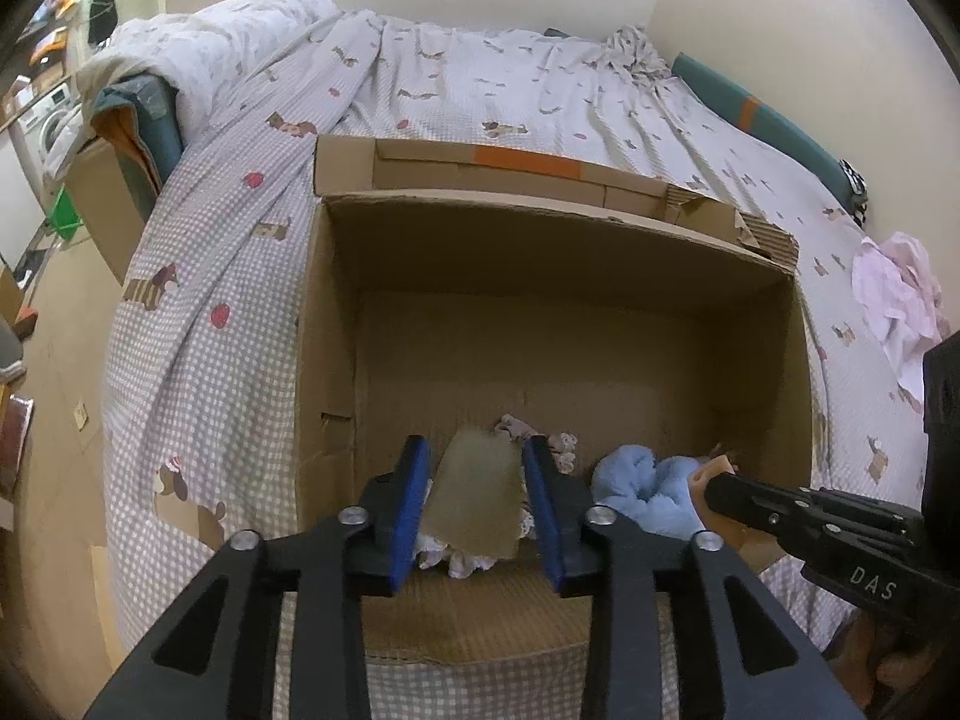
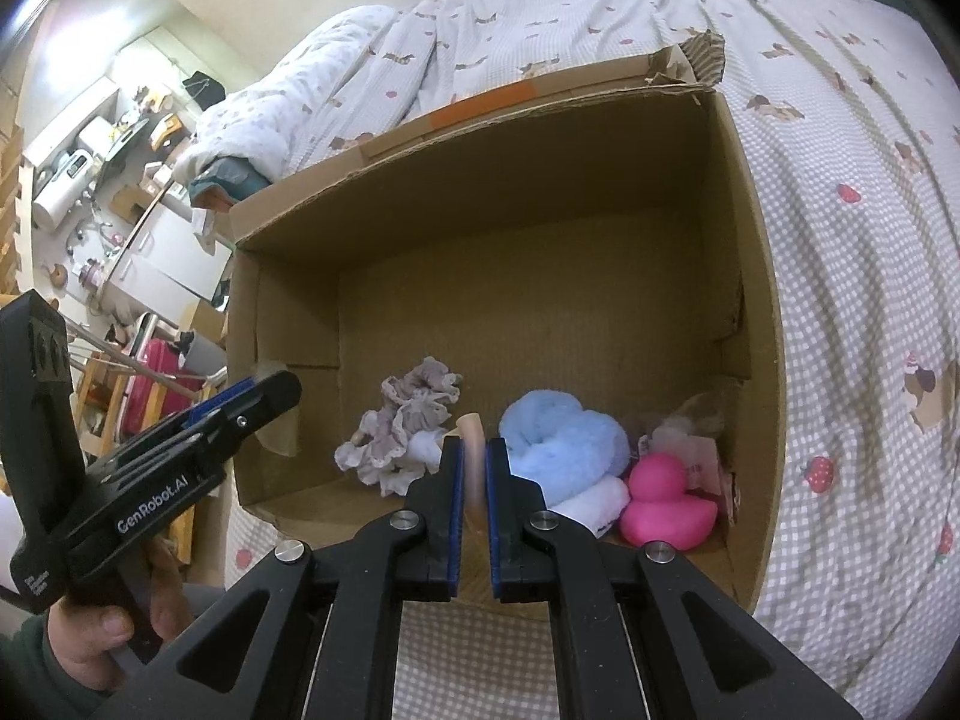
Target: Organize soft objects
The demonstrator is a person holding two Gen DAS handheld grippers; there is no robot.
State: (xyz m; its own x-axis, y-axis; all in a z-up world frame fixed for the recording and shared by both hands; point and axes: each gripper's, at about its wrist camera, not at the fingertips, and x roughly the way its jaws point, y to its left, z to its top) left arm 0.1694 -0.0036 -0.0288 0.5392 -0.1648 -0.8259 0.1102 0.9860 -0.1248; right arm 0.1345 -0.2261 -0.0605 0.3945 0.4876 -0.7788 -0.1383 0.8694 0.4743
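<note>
Placing step judged: left gripper (image 1: 477,510) jaws part open around a cardboard flap (image 1: 477,495) of the box (image 2: 744,192); right gripper (image 2: 474,504) jaws clamped on a peach strip (image 2: 474,438). Strip release is called for next.

Checked bedspread (image 1: 198,360) on bed, cardboard box (image 1: 336,324), pink cloth (image 1: 900,294), rumpled quilt (image 1: 228,36)
</note>
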